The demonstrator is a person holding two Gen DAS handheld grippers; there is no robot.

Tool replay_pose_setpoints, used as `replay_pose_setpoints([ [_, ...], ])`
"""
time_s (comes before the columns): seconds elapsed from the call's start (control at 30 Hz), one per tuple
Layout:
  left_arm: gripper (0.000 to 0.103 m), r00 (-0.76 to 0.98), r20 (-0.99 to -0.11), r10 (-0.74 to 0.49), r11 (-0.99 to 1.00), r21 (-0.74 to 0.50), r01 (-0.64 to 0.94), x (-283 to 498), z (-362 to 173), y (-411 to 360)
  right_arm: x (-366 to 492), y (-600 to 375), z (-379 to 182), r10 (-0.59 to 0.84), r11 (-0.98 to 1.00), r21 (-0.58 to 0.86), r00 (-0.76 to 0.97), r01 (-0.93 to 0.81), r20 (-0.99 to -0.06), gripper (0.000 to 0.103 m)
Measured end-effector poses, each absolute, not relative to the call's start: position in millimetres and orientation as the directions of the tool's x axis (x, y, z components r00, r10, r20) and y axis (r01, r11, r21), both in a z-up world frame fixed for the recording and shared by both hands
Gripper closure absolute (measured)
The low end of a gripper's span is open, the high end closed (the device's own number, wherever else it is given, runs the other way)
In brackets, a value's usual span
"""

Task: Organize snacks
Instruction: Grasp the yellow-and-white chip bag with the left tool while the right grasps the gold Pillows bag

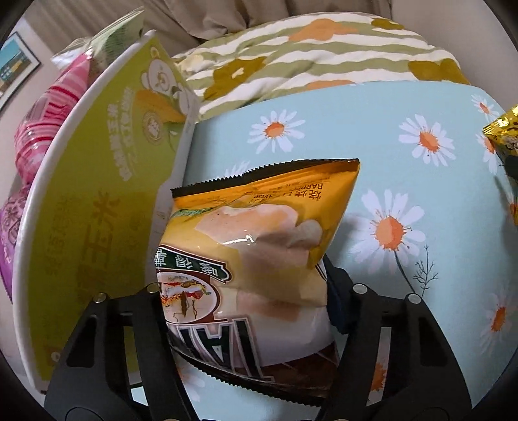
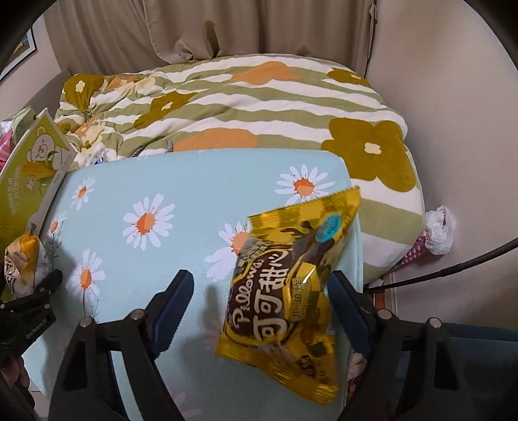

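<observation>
Left wrist view: one glossy orange-and-white crisp bag, pillow-shaped, serrated seals at both ends, black trim on the far seal.
Left gripper: black plastic tongs, two fingers; both press the bag's sides, clenched on it. The near end of the bag sits between the fingers, the far end points away over the cloth.
Bag position: over the left part of the table surface, just beside the box wall.
Table surface: one light-blue cloth, smooth, printed with white daisies with orange centres.
Green box: one carton, matte yellow-green card with white edges and a bear print, standing at the table's left edge.
Packets behind the box: one pink striped glossy packet, one purple packet, partly hidden.
Right wrist view: one shiny yellow foil packet, crinkled, brown lettering, a round blue badge near the top.
Right gripper: black tongs with dark-blue pads; the right finger is against the packet's edge, the left finger stands clear of it with cloth showing between. Not clamped.
Yellow packet position: near the table's right edge, tilted; whether it rests on the cloth or is lifted, cannot tell.
Bedding: one soft quilt, green-and-white wavy stripes with orange and olive flowers, behind the table.
Curtain: beige fabric, hanging folds.
</observation>
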State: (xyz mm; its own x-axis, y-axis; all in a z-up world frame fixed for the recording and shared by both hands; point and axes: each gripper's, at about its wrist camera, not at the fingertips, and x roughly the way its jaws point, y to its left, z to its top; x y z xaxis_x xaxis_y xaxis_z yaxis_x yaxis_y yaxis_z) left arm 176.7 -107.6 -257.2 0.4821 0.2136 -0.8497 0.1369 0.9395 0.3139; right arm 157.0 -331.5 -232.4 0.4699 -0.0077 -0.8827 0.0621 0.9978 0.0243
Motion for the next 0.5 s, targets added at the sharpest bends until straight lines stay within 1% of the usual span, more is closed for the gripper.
replay_pose_setpoints([
  [0.03,0.039,0.48,-0.852,0.208,0.941,0.309,0.14,176.6,-256.8,-108.7,157.9,-331.6,-234.2,-0.007,0.998,0.024,0.467,0.061,-0.884,0.026],
  [0.2,0.04,0.469,-0.87,0.153,0.958,0.248,0.148,174.5,-252.8,-109.6,159.8,-328.2,-239.8,0.011,0.998,0.035,0.454,0.045,-0.891,0.031],
  [0.27,0.04,0.463,-0.876,0.14,0.96,0.235,0.154,173.1,-253.0,-112.0,160.4,-327.8,-242.4,0.017,0.998,0.039,0.445,0.041,-0.896,0.036],
  [0.33,0.041,0.462,-0.877,0.13,0.96,0.229,0.164,173.0,-253.1,-115.5,160.2,-326.7,-245.2,0.021,0.999,0.041,0.431,0.036,-0.902,0.045],
  [0.5,0.041,0.461,-0.882,0.1,0.965,0.199,0.17,173.6,-250.3,-117.6,158.1,-325.1,-245.2,0.028,0.999,0.041,0.43,0.02,-0.903,0.047],
])
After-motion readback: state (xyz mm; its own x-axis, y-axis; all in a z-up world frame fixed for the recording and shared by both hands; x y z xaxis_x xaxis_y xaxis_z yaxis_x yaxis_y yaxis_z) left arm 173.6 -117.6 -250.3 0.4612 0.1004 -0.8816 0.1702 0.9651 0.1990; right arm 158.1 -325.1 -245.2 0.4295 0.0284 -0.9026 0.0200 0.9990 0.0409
